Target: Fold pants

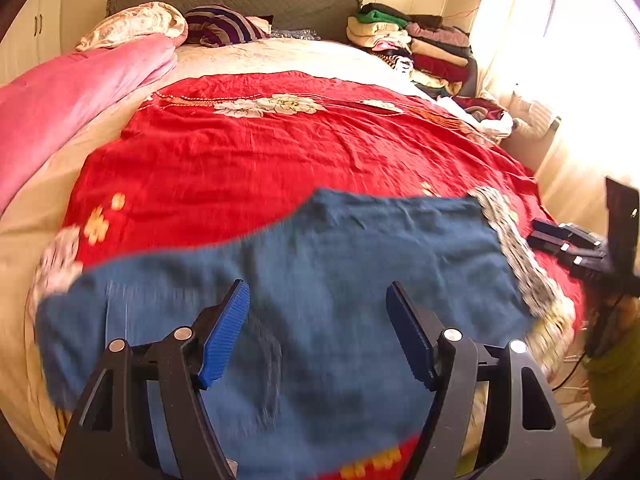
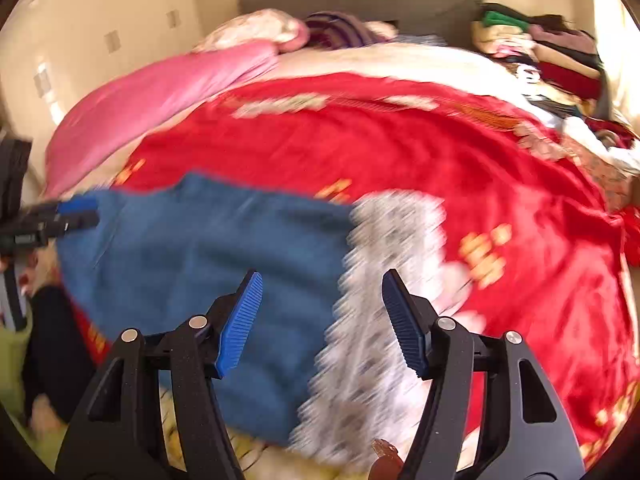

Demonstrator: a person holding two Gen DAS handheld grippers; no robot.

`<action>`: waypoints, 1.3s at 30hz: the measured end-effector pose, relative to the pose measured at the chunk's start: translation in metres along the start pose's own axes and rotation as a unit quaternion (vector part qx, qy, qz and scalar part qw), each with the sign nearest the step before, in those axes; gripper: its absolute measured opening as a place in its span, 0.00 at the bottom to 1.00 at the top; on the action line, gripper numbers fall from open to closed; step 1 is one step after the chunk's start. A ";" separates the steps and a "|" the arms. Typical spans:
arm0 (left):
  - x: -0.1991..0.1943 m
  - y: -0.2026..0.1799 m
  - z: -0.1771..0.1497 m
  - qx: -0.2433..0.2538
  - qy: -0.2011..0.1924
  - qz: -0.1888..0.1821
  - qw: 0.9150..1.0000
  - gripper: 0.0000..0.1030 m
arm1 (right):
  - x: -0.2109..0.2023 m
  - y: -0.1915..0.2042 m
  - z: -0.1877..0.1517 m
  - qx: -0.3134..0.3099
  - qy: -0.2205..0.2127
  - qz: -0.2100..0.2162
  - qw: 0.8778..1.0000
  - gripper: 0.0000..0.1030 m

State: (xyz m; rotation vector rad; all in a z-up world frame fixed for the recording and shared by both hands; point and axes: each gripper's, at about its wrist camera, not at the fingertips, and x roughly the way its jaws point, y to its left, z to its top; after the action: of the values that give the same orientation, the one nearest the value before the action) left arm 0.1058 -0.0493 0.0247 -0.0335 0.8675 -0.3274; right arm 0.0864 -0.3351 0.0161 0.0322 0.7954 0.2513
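Blue pants [image 1: 328, 280] are lying flat on the red bedspread [image 1: 248, 160], looking soft & floppy. Left gripper [image 1: 318, 332] & right gripper [image 2: 322, 320] are both hovering wide, holding nothing; probably best pinching at the patterned waistband [image 2: 384, 280].

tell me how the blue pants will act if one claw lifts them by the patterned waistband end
Probably floppy: the blue pants lie flat and creased on the red bedspread, so the rest would likely hang and drag. They look like thin fabric, so probably light. The patterned waistband seems bunched, which may give firmer grip.
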 end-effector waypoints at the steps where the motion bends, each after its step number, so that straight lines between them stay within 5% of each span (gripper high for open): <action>1: 0.007 0.000 0.007 0.002 0.002 -0.001 1.000 0.68 | 0.002 -0.009 0.008 0.012 -0.003 -0.005 1.000 0.54; 8: 0.072 -0.001 0.057 0.003 0.030 -0.003 1.000 0.68 | 0.040 -0.068 0.047 0.090 0.019 0.011 0.996 0.53; 17: 0.129 0.006 0.055 -0.029 0.068 -0.030 0.997 0.68 | 0.100 -0.094 0.033 0.136 0.080 0.061 0.986 0.50; 20: 0.131 0.006 0.053 -0.039 0.062 -0.047 0.996 0.53 | 0.099 -0.093 0.028 0.129 0.072 0.073 0.986 0.34; 22: 0.130 0.006 0.051 -0.056 0.058 -0.078 0.994 0.28 | 0.098 -0.090 0.026 0.120 0.073 0.090 0.986 0.26; 25: 0.126 0.004 0.049 -0.056 0.051 -0.090 0.993 0.07 | 0.095 -0.085 0.026 0.106 0.062 0.102 0.987 0.15; 33: 0.095 -0.003 0.069 -0.051 -0.008 -0.083 0.995 0.05 | 0.051 -0.074 0.049 0.063 -0.021 0.094 0.993 0.13; 39: 0.124 -0.002 0.069 -0.041 0.016 -0.040 0.998 0.05 | 0.087 -0.073 0.059 0.035 0.020 0.047 0.998 0.13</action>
State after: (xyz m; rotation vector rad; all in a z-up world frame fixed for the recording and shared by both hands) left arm 0.2316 -0.0952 -0.0222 -0.1400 0.9117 -0.3686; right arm 0.2023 -0.3811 -0.0124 0.1320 0.8426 0.3145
